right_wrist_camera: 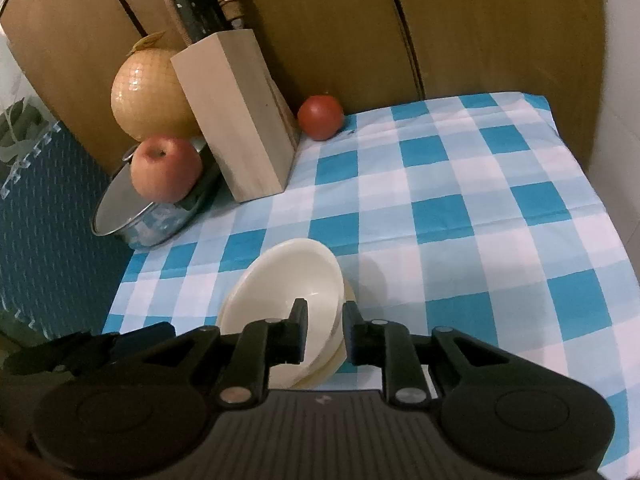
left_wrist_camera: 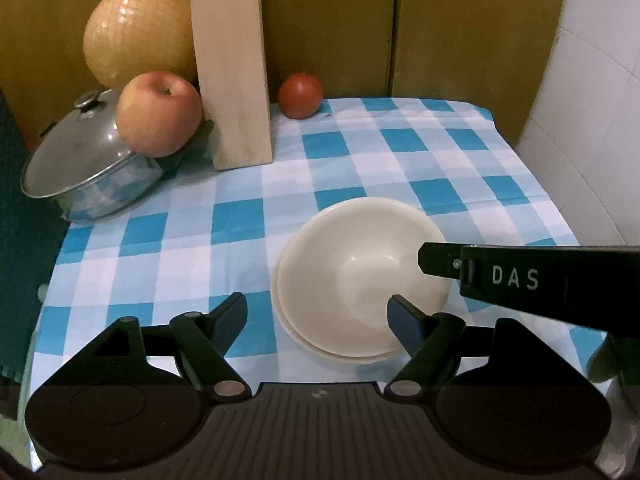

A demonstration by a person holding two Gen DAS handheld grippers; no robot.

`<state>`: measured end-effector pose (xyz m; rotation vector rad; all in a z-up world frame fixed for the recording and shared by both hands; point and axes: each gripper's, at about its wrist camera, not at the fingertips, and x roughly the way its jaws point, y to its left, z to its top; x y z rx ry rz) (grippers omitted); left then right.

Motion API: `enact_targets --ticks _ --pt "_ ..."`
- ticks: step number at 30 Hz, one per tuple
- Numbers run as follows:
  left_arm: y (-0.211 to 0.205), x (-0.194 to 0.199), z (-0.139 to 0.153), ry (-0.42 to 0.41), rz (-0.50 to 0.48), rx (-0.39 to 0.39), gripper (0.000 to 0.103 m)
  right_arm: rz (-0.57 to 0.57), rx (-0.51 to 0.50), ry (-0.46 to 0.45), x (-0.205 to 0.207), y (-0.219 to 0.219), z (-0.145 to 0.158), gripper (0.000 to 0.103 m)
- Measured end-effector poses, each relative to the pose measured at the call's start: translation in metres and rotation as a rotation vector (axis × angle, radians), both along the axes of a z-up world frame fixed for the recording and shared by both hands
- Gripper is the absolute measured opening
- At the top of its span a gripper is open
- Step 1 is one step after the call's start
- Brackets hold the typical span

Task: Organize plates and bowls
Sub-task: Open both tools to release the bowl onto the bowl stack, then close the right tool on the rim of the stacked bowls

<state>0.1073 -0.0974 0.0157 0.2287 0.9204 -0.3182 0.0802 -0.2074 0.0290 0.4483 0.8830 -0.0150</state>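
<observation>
Two cream bowls sit nested on the blue checked cloth (left_wrist_camera: pixel 360 148), the top bowl (left_wrist_camera: pixel 360 272) (right_wrist_camera: pixel 280 284) lying tilted inside the lower bowl (left_wrist_camera: pixel 344 358) (right_wrist_camera: pixel 332 364). My left gripper (left_wrist_camera: pixel 318 310) is open wide: one finger hangs over the top bowl's near inside, the other stands left of the stack, and neither touches. My right gripper (right_wrist_camera: pixel 325 316) straddles the stack's right rim with narrow jaws, one finger inside and one outside. A thin gap shows beside the inner pad. In the left wrist view its finger (left_wrist_camera: pixel 440 260) reaches over the bowl from the right.
At the back left are a steel pot with a glass lid (left_wrist_camera: pixel 80 160), an apple (left_wrist_camera: pixel 158 114) resting on it, a netted pomelo (left_wrist_camera: pixel 136 32) and a wooden knife block (left_wrist_camera: pixel 232 80). A tomato (left_wrist_camera: pixel 300 95) sits by the cardboard backdrop. A white wall (left_wrist_camera: pixel 592 120) bounds the right.
</observation>
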Motion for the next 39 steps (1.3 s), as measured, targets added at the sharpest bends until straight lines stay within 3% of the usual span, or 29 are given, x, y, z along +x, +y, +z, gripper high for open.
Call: enact_targets --ticks 11,15,25,37,39 --pt "0.001 -0.002 0.0 0.009 -0.017 0.001 0.083 -0.003 0.022 0.012 0.003 -0.005 -0.006 0.024" --pt "0.003 -0.004 0.001 0.013 -0.034 0.002 0.086 0.001 0.052 0.017 0.005 -0.007 -0.009 0.033" --pt "0.014 -0.005 -0.015 0.085 -0.113 -0.016 0.089 -0.008 0.115 0.049 0.017 -0.015 -0.028 0.043" --pt "0.0 0.014 -0.038 0.136 -0.171 -0.023 0.097 0.013 0.147 0.082 0.04 -0.009 -0.052 0.043" --pt "-0.001 0.019 -0.04 0.146 -0.17 -0.039 0.097 0.015 0.149 0.094 0.044 -0.008 -0.055 0.037"
